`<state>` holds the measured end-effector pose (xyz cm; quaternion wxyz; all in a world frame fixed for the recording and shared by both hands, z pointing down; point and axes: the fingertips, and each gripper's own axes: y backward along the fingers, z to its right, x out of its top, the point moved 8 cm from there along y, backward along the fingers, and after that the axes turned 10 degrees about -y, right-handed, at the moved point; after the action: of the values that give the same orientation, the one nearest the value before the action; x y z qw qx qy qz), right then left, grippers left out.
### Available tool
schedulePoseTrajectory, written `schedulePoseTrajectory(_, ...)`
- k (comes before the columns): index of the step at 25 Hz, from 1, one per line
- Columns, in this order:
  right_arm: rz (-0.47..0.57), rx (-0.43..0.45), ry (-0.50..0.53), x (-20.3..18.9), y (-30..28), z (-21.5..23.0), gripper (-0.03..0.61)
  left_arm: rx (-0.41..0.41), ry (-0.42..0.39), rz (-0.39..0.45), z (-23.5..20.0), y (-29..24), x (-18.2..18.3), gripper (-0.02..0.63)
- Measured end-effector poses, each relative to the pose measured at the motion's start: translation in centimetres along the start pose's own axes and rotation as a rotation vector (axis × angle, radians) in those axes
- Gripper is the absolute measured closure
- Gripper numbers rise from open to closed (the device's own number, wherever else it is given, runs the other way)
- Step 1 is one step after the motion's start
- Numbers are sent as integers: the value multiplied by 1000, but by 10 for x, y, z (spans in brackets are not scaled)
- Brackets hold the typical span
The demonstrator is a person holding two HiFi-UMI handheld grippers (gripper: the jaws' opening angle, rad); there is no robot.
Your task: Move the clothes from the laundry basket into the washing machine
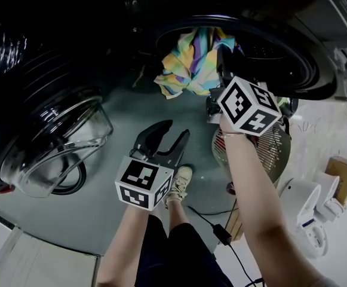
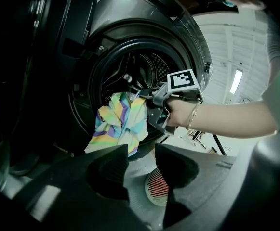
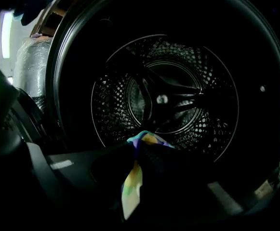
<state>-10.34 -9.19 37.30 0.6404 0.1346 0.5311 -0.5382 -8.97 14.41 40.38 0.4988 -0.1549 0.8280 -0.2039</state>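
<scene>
Pastel striped cloth, crumpled, pinched in R gripper.

It looks like a laundry corner in a storeroom or test space rather than a home. A front-loading washing machine stands with its glass door open. On the grey floor are a laundry basket, a cardboard box and a loose power adapter, under a tube light.

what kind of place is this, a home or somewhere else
Likely a laundry area, though whether in a home I cannot tell: a front-loading washing machine with its glass door swung open, its perforated drum, a laundry basket, and a striped garment at the opening.
</scene>
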Motion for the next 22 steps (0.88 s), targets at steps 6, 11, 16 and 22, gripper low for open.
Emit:
schedulePoseTrajectory(6, -42, 114, -110, -5, -32, -2, 415, -6, -1, -7, -3, 2, -3, 325)
schedulePoseTrajectory(11, -167, 84, -108, -33, -30, 8, 191, 2, -3, -16, -4, 0, -7, 325)
schedulePoseTrajectory(16, -163, -14, -110, -52, 4, 26, 134, 9, 11, -20, -8, 0, -13, 325)
schedulePoseTrajectory(22, -234, -137, -225, -107, 27, 55, 16, 19, 15, -25, -14, 2, -19, 325)
